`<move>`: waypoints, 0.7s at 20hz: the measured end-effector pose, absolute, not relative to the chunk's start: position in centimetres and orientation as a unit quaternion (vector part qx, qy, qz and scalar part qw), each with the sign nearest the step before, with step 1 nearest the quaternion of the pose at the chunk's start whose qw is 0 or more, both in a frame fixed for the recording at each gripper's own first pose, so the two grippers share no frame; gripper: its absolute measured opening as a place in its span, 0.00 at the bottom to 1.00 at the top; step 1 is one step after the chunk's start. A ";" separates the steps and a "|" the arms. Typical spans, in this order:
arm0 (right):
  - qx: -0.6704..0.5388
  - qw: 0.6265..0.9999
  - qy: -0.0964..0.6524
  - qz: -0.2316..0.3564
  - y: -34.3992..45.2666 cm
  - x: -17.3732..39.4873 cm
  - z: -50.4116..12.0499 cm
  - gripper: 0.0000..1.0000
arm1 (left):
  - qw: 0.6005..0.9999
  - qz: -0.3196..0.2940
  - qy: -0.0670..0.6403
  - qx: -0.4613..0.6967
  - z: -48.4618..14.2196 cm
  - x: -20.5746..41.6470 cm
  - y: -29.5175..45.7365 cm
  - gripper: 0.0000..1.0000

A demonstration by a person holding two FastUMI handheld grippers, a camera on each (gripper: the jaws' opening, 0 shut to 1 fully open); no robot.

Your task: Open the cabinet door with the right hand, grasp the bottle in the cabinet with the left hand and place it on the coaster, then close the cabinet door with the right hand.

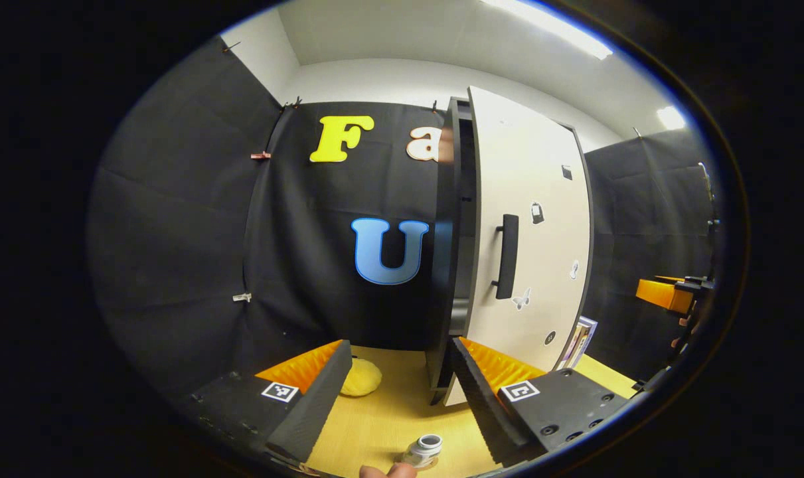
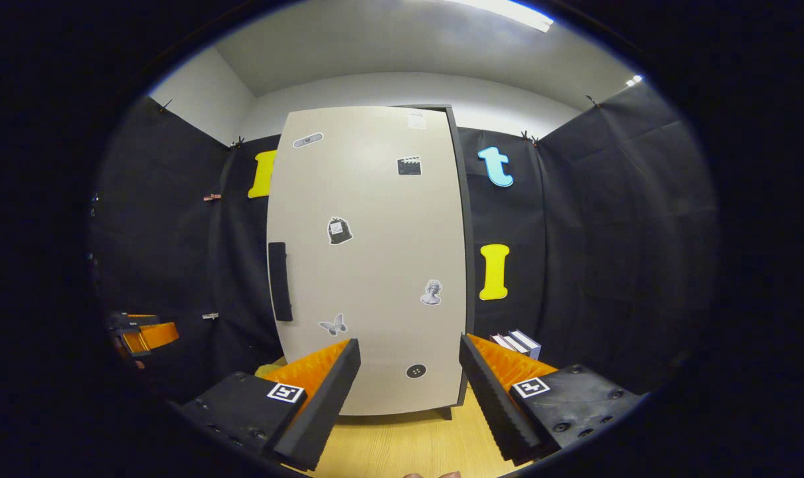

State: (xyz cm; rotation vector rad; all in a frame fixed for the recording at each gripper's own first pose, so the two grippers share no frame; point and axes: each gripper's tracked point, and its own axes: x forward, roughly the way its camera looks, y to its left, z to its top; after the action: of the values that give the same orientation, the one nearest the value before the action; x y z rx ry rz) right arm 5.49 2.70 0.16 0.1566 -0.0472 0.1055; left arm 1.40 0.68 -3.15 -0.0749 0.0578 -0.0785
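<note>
A tall cabinet with a beige door point(image 2: 368, 265) and a dark bar handle point(image 2: 279, 281) stands on the wooden table. My right gripper point(image 2: 409, 342) is open just in front of the door's lower part, touching nothing. From the side, the door point(image 1: 531, 199) lies almost against the dark cabinet body point(image 1: 449, 252), with at most a narrow gap by the handle point(image 1: 506, 255). A small bottle point(image 1: 423, 450) with a white cap stands upright on a coaster below my open left gripper point(image 1: 400, 348), between its fingers but free of them.
A yellow soft lump point(image 1: 360, 377) lies on the table point(image 1: 388, 418) left of the cabinet. Books point(image 2: 518, 343) lean at the cabinet's right side. The other gripper point(image 1: 667, 293) appears far right, and the left one point(image 2: 139, 332) far left. A fingertip point(image 1: 388, 471) peeks in below.
</note>
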 end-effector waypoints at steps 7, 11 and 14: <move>0.064 0.996 -0.035 0.057 4.3 5.7 0.9 0.98 | 0.998 -0.044 0.034 -0.034 -3.3 1.9 -0.3 0.95; 0.059 0.996 -0.036 0.058 4.5 5.6 1.1 0.97 | 0.998 -0.048 0.033 -0.036 -3.3 1.8 -0.5 0.95; 0.054 0.996 -0.038 0.059 4.6 5.5 1.2 0.96 | 0.998 -0.051 0.034 -0.034 -3.3 1.8 -0.6 0.95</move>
State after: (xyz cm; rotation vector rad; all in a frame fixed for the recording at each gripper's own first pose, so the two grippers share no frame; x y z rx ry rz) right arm 5.50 4.60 1.19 0.1081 -0.0768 0.1191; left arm 1.79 -0.57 -3.29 -0.0688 0.0689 -0.1021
